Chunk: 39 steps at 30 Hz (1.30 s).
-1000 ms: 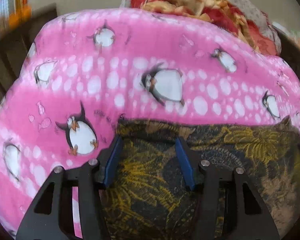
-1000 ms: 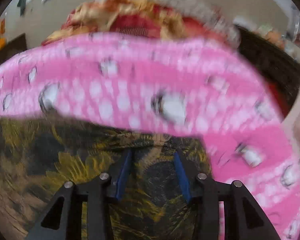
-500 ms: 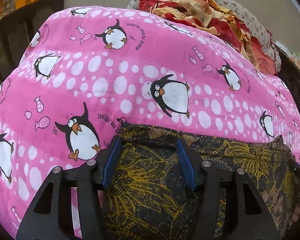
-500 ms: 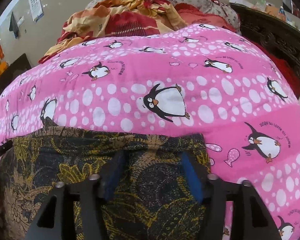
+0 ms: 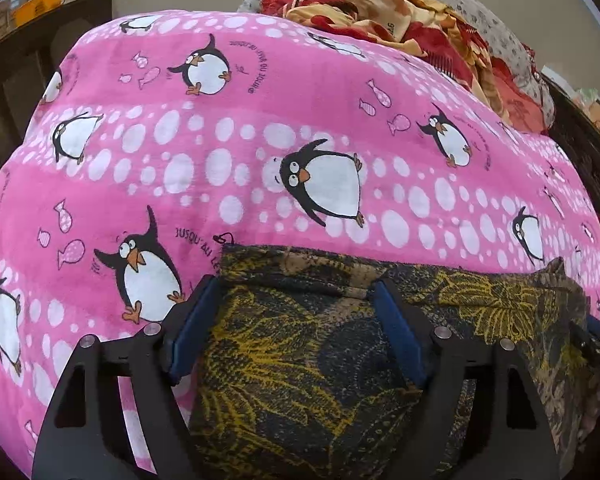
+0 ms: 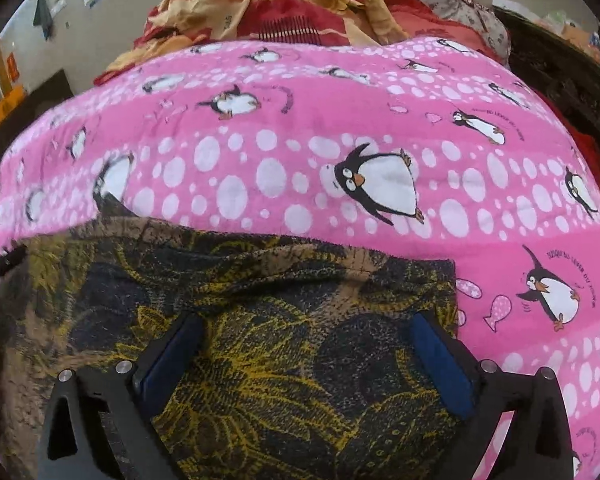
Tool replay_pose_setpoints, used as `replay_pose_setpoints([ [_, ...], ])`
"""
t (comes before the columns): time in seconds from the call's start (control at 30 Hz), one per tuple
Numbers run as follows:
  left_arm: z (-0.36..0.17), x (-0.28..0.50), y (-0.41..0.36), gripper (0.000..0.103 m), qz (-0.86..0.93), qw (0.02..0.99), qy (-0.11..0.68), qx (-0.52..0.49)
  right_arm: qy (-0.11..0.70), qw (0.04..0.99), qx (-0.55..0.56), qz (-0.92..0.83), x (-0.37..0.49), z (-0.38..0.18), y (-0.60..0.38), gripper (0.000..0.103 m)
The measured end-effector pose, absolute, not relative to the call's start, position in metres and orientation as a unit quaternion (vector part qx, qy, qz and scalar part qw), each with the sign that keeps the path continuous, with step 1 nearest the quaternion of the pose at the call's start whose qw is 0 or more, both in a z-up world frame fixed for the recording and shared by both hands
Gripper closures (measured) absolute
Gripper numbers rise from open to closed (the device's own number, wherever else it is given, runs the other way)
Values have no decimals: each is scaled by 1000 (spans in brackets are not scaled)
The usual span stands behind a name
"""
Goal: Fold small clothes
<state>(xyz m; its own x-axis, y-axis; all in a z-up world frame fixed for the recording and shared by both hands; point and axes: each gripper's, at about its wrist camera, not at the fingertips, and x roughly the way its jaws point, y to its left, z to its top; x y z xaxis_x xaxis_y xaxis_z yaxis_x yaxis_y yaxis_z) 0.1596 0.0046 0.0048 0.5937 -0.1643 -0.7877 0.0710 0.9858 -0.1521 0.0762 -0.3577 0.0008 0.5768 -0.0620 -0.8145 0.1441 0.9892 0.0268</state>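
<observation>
The dark leaf-print garment lies long side-to-side on the pink penguin sheet. The left gripper and right gripper are opening over it, wider than before, pads clear.

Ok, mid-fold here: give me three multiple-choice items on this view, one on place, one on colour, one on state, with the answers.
1. Where does the dark leaf-print garment lie?
A. On the pink penguin sheet
B. On a wooden floor
C. Hanging from a rack

2. What colour are the leaves on the garment?
A. Green
B. Yellow
C. White

3. How does the right gripper stand?
A. Clamped on a folded hem
B. Out of view
C. Apart over the cloth

Answers: 1 A, the sheet surrounds the garment; 2 B, the leaf outlines are yellow on dark cloth; 3 C, its jaws are opening and the blue pads pinch nothing.
</observation>
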Motion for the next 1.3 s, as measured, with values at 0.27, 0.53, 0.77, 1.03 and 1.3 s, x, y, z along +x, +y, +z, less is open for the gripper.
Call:
replay_pose_setpoints([
  [0.27, 1, 168, -27, 11, -43, 885, 462, 26, 472, 879, 28, -61, 87, -4, -354, 0],
  [0.53, 62, 105, -8, 12, -69, 904, 421, -31, 403, 912, 60, -55, 68, 67, -328, 22],
  [0.77, 1, 44, -58, 12, -86, 899, 429, 24, 415, 910, 24, -3, 55, 27, -252, 19],
  [1.03, 7, 43, -66, 11, -74, 904, 420, 29, 426, 904, 35, -11, 59, -10, -264, 7],
  [1.3, 2, 37, -65, 12, -75, 904, 419, 25, 426, 904, 38, -9, 58, -9, -262, 6],
])
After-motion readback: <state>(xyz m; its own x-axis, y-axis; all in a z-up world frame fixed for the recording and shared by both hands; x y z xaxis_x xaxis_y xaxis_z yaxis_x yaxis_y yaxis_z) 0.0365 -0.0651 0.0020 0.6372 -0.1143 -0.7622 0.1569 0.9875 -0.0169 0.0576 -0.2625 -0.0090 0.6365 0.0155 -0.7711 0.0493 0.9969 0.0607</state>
